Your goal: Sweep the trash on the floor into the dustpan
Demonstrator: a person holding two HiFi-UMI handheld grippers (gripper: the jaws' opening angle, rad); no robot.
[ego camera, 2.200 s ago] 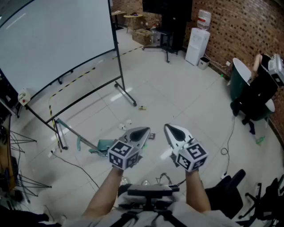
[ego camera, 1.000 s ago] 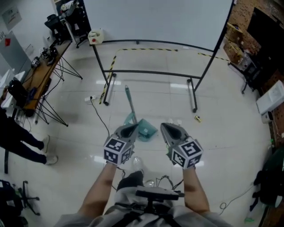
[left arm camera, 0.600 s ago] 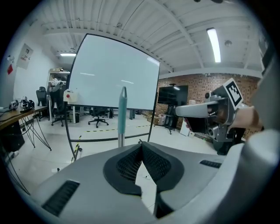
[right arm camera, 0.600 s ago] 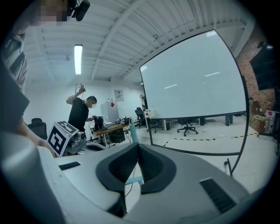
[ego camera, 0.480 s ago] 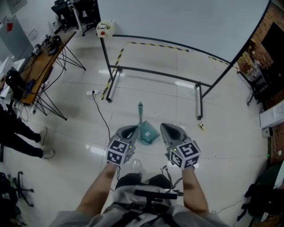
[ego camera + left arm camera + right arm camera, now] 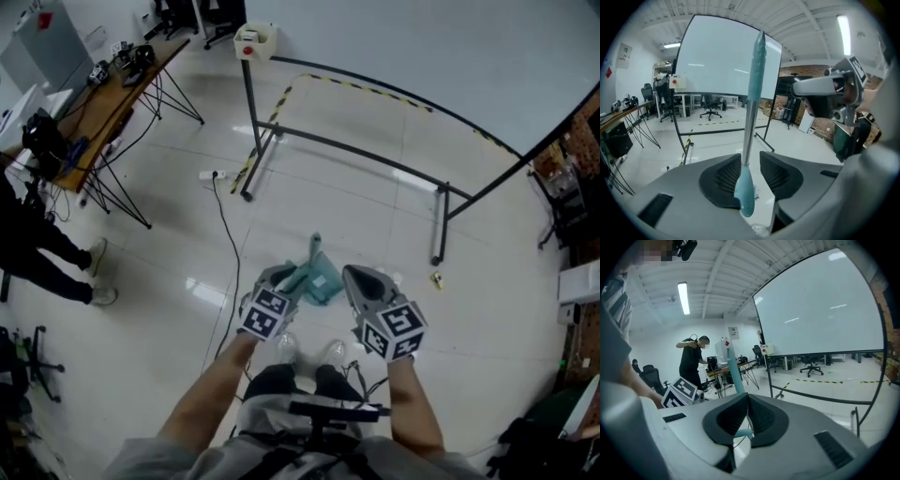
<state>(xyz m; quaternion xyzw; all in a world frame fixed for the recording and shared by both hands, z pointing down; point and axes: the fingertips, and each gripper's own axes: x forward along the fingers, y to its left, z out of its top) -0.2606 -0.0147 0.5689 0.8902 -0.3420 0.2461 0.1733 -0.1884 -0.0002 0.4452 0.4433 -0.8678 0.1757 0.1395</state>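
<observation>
A teal dustpan [image 6: 325, 278] with an upright teal-and-metal handle [image 6: 314, 247] stands on the white floor just ahead of me. My left gripper [image 6: 284, 277] is at that handle. In the left gripper view the handle [image 6: 753, 89] rises between the jaws of the left gripper [image 6: 749, 158]; they are opening, with gaps beside the handle. My right gripper [image 6: 359, 278] hangs to the right of the dustpan, shut and empty. In the right gripper view, past the right gripper [image 6: 747, 397], the handle [image 6: 735, 373] stands to the left. A small scrap of trash [image 6: 437, 278] lies further right.
A projection screen's black frame [image 6: 441, 202] stands beyond the dustpan. A cable [image 6: 225, 239] runs over the floor from a power strip [image 6: 211, 174]. A desk [image 6: 103, 94] with tripod legs and a person [image 6: 42, 248] are at the left.
The dustpan and screen frame have come nearer in the head view. My left gripper has dropped forward to the teal handle and its jaws have parted. The right gripper stays shut.
</observation>
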